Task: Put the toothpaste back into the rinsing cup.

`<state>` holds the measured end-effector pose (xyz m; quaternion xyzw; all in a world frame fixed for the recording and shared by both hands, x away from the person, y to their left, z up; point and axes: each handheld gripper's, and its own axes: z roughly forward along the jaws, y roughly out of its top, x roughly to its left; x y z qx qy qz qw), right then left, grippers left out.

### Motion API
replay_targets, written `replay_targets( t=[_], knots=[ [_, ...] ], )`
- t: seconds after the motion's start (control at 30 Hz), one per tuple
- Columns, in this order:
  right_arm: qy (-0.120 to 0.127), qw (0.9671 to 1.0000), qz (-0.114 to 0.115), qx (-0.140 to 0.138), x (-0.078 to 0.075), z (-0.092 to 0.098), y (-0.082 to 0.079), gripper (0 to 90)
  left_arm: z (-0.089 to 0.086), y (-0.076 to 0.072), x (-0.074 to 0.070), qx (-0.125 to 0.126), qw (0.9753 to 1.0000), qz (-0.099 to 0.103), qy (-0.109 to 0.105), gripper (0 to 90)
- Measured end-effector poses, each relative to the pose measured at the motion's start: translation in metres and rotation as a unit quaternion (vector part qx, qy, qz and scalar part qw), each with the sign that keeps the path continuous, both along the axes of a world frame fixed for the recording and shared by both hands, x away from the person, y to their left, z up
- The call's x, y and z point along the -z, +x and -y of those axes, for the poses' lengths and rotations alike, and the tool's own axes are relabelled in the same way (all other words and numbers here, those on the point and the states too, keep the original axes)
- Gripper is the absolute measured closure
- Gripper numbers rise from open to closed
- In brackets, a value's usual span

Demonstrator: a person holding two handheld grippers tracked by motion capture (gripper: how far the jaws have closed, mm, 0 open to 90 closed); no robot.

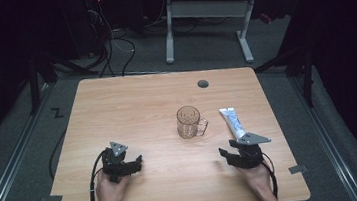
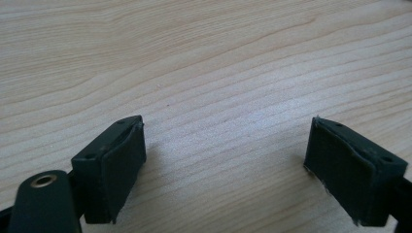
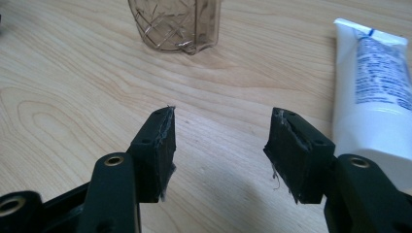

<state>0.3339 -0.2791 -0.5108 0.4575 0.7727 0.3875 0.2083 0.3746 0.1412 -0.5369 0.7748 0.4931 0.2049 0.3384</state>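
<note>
Work looks barely begun, judging from how things lie. Both tools rest low over the counter (image 1: 131, 100) with nothing between their jaws. The landmark is the glass mug (image 1: 189, 122), a clear brownish one with a cut pattern and a handle, standing upright near the middle of the counter. A white tube (image 1: 232, 121) with blue print lies flat just right of the mug, apart from it, its long side running toward the person.

The right tool (image 1: 233, 154) sits on the person's side of the mug and to its right, close to the near end of the tube. In the right gripper view its jaws stand well apart with bare wood between them, the tube (image 3: 374, 97) lying just beside the right-hand jaw and the base of the mug (image 3: 177, 24) farther ahead. I cannot tell whether that jaw touches the tube. The left tool (image 1: 132, 165) lies left of the mug and nearer the person, well apart from it, its jaws also spread wide over plain wood.

Nothing is lifted, gripped or placed in the mug. Reaching, closing on a thing and carrying it are probably all left to do, and the tube by the right tool seems the likeliest first pick.
</note>
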Motion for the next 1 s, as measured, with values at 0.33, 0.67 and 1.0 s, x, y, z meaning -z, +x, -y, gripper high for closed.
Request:
replay_targets(
  t=[0.33, 0.67, 1.0],
  knots=[
    [0.018, 0.9994, 0.018, 0.022, -0.004, 0.019, -0.006, 41.7, 0.000, 0.000, 0.000, 0.000, 1.0000, 0.000, 0.000, 14.8],
    [0.024, 0.9980, 0.024, 0.053, -0.010, 0.033, -0.006, 40.6, 0.000, 0.000, 0.000, 0.000, 1.0000, 0.000, 0.000, 14.8],
    [0.021, 0.9974, 0.022, 0.065, -0.019, 0.039, 0.003, 40.1, 0.000, 0.000, 0.000, 0.000, 1.0000, 0.000, 0.000, 14.8]
  ],
)
